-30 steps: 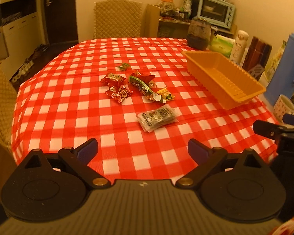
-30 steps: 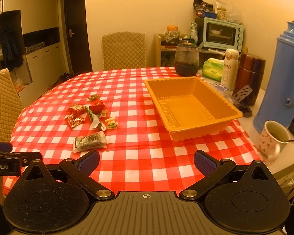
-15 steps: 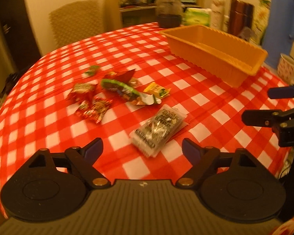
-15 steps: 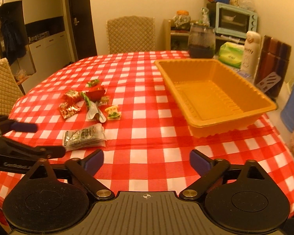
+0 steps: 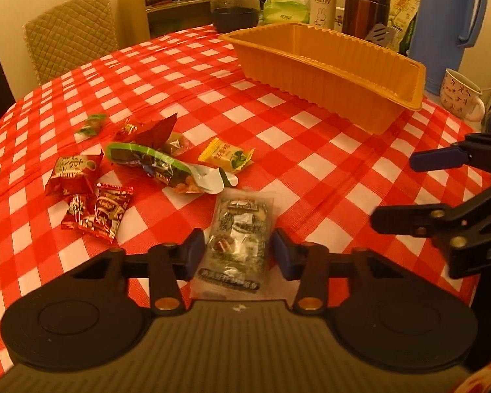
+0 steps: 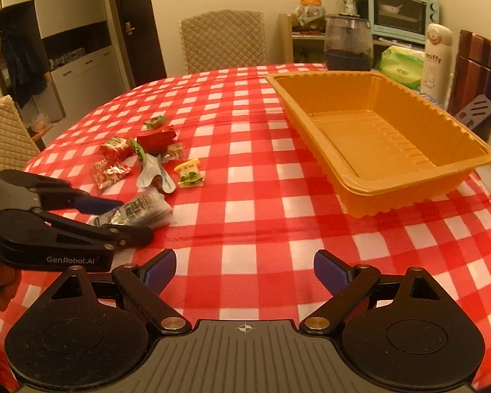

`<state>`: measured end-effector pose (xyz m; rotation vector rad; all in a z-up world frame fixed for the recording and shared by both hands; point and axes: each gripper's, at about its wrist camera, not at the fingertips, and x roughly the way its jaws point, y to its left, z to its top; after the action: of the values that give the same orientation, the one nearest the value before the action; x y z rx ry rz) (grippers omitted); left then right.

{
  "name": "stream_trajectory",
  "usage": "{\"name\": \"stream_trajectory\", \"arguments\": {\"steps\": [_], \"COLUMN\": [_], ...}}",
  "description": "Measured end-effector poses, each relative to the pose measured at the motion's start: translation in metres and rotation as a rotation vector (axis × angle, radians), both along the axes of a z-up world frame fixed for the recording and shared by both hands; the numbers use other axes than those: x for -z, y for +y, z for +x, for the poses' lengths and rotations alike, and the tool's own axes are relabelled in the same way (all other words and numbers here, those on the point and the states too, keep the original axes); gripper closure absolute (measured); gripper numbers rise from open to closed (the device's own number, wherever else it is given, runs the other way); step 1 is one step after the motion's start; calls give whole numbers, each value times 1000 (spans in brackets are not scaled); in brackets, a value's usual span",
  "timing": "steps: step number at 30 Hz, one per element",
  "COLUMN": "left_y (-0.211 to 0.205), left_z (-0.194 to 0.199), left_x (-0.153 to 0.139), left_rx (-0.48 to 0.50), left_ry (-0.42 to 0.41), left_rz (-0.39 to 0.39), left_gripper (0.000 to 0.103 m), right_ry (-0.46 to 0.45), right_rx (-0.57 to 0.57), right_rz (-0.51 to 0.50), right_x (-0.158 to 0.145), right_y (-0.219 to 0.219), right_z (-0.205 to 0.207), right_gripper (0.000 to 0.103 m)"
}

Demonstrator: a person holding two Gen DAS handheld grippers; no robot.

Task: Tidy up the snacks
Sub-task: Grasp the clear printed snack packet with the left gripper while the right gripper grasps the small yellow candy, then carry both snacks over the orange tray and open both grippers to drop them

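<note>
Jaws of the left gripper (image 5: 235, 251) stand partly closed, one blue pad on either side of the clear snack packet (image 5: 237, 240), just beside its edges; whether they press it I cannot tell. The packet lies flat on the checked bench (image 5: 311, 177). Beyond it sit the loose wrapped snacks (image 5: 154, 163), and farther right the orange tray (image 6: 376, 137), nothing inside. The right gripper (image 6: 244, 271) hangs over bare cloth, its jaws wide apart and holding nothing.
</note>
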<state>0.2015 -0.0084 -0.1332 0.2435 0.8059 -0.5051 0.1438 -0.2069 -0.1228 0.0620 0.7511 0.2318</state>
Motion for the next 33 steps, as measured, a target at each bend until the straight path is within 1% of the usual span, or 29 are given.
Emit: {"name": "stream_trajectory", "arguments": {"steps": [3,5,7,10,13,14,17,19,21,23,25,29,32,33], "left_y": [5,13,24,39,48,49,52,51,50,50,49,48,46,46], "left_z": [-7,-14,-19,-24,-23,-21,-19,-18,-19,-19,-20,-17,-14,-14], "left_x": [-3,-4,-4,-4,-3,-3,-3,-2,-1,-1,0,1,1,1], "left_rx": [-43,-109,-189,-282,-345,-354,-370,-377,-377,-377,-374,-372,-372,-372], "left_ry": [14,10,12,15,3,0,-3,-7,-13,-18,-26,-30,-30,-30], "left_rz": [-1,13,17,-8,-20,-24,-34,-34,-30,-31,-28,-25,-25,-24], "left_gripper": [68,68,68,68,68,68,68,68,67,66,65,64,63,63], "right_ry": [-20,-22,-21,-23,-47,-50,-64,-75,-72,-65,-57,-12,-25,-31], "right_rx": [-2,-7,-27,-72,-109,-116,-132,-148,-162,-169,-178,-188,-208,-204], "right_rz": [-14,-2,8,10,-22,-22,-17,-26,-35,-55,-74,-101,-127,-132], "right_x": [0,0,0,0,0,0,0,0,3,7,11,20,21,20], "right_y": [4,6,10,20,34,38,49,57,66,73,77,82,88,88], "right_z": [6,12,19,33,52,59,77,89,102,113,122,129,125,124], "right_gripper": [12,14,19,23,34,38,41,46,56,61,63,72,81,82]}}
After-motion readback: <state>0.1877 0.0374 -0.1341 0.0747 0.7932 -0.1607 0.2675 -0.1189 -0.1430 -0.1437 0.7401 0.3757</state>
